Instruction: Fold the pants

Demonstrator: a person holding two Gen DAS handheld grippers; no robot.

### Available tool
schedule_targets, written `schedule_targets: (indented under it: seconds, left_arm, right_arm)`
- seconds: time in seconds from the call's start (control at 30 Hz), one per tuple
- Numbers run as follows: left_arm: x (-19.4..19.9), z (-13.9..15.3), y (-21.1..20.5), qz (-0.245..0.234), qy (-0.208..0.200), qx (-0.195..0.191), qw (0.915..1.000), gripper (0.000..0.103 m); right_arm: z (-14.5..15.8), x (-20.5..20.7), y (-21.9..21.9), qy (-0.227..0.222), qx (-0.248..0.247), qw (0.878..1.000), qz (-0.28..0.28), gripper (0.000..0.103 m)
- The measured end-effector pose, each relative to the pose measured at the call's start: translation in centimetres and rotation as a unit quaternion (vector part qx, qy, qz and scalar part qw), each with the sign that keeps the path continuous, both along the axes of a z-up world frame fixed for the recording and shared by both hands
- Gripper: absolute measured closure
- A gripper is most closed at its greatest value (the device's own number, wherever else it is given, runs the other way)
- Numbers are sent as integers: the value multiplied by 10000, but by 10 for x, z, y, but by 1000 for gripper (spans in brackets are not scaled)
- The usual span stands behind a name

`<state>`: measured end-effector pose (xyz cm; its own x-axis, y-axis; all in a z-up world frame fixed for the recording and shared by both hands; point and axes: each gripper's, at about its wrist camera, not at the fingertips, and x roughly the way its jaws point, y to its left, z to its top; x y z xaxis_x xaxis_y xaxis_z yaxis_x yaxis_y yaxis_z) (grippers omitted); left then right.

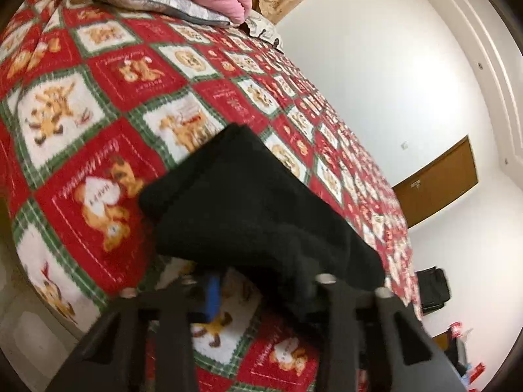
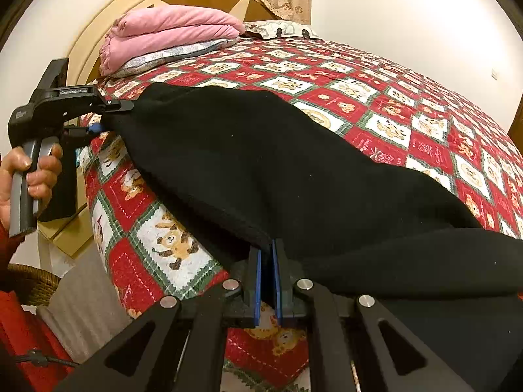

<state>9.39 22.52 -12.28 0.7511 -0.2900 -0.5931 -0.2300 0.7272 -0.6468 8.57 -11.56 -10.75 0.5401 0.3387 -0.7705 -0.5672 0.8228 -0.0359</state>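
Note:
Black fleece pants (image 2: 278, 170) lie across a bed under a red, white and green patchwork quilt (image 2: 385, 98). At the bottom centre of the right wrist view, my right gripper (image 2: 268, 248) is shut on the pants' near edge, its blue pads almost together. My left gripper (image 2: 109, 116) is at the far left, held by a person's hand (image 2: 36, 170). It is closed on the pants' far end, cloth between its upper jaw and blue lower pad. In the blurred left wrist view the pants (image 1: 255, 202) drape over the left gripper (image 1: 258, 281). They hide one finger, and a blue pad (image 1: 212, 294) shows.
A folded pink blanket (image 2: 170, 32) rests on a pillow (image 2: 170, 55) at the cream headboard (image 2: 88, 42). A wicker basket (image 2: 29, 281) and a radiator stand on the floor beside the bed's near corner. A brown door (image 1: 438, 179) is in the white wall beyond the bed.

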Motion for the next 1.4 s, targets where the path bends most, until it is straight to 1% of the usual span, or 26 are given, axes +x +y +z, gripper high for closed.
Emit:
schedule_targets:
  seconds: [0.07,0.13,0.17,0.23,0.3,0.33,0.4,0.5,0.6,0.67,0.7,0.73,0.77,0.87,0.9,0.97,1.0,1.03,1.1,1.17,1.23,1.27,1.3,1.33,1.37,1.4]
  left_arm:
    - [4,8,-5,-86,-12,341,9994,78]
    - [10,16,-12,-195,-89,827,9963,81]
    - [11,19,-13,-223,-141,926,9954,81]
    - [11,25,-10,-284,-222,981,9945,81]
    - [14,30,-3,-382,-205,984,9942,81]
    - [14,30,-1,-478,-136,977,9940,79]
    - [15,24,2,-615,223,1102,9918,76]
    - [10,16,3,-644,323,1085,9915,76]
    - [2,15,7,-635,264,960,9930,76]
    - [2,20,9,-629,121,923,9937,76]
    - [3,25,11,-556,25,899,9944,72]
    - [3,30,14,-441,-76,928,9947,63]
    - [4,33,15,-384,-114,993,9942,59]
    - [15,38,14,-262,-124,1480,9886,57]
    - [19,38,14,-236,-104,1591,9869,58]
    - [28,34,18,-220,-6,1624,9865,67]
    - [30,32,20,-237,2,1588,9870,80]
    - [34,30,22,-264,56,1561,9874,84]
    - [33,29,25,-287,50,1539,9877,86]
    - [29,30,26,-302,-30,1623,9863,87]
    - [23,30,26,-246,-151,1797,9833,87]
    - [23,28,27,-180,-126,1965,9802,87]
    - [24,25,26,-118,-46,2228,9748,87]
    - [26,20,25,-31,93,2546,9670,86]
    - [27,16,23,32,219,2768,9607,83]
    - [26,13,20,96,335,2999,9533,79]
  right_arm:
    - [3,1,0,7,21,10000,13,97]
    - [11,0,-1,-24,142,9999,20,97]
    - [16,0,-2,-49,198,9998,29,97]
    - [22,-1,-4,-77,277,9996,35,97]
    - [25,-1,-4,-58,345,9994,45,97]
    - [24,-1,-3,-50,333,9994,46,97]
    - [18,2,-2,12,256,9997,17,97]
    - [5,5,-1,181,191,9997,-12,97]
    - [0,3,1,159,71,9998,10,97]
    - [1,3,1,165,70,9998,24,97]
    - [1,4,0,170,75,9998,26,97]
    - [0,5,-1,174,89,9998,19,97]
    - [0,5,-1,181,107,9998,6,97]
    - [-1,4,-1,173,137,9998,-26,97]
    - [-1,5,-1,172,136,9998,-37,97]
    - [0,5,1,177,110,9998,-52,97]
    - [1,5,2,172,95,9998,-56,97]
    - [2,5,2,160,100,9998,-73,97]
    - [6,4,2,149,167,9997,-90,97]
    - [12,2,4,119,260,9996,-59,97]
    - [15,-3,10,83,211,9997,121,97]
    - [13,-5,15,60,102,9998,187,97]
    - [7,-6,21,34,-113,9997,209,97]
    - [0,-6,24,86,-224,9995,196,97]
    - [-7,-4,25,164,-231,9994,174,97]
    - [-9,-5,23,142,-106,9998,123,96]
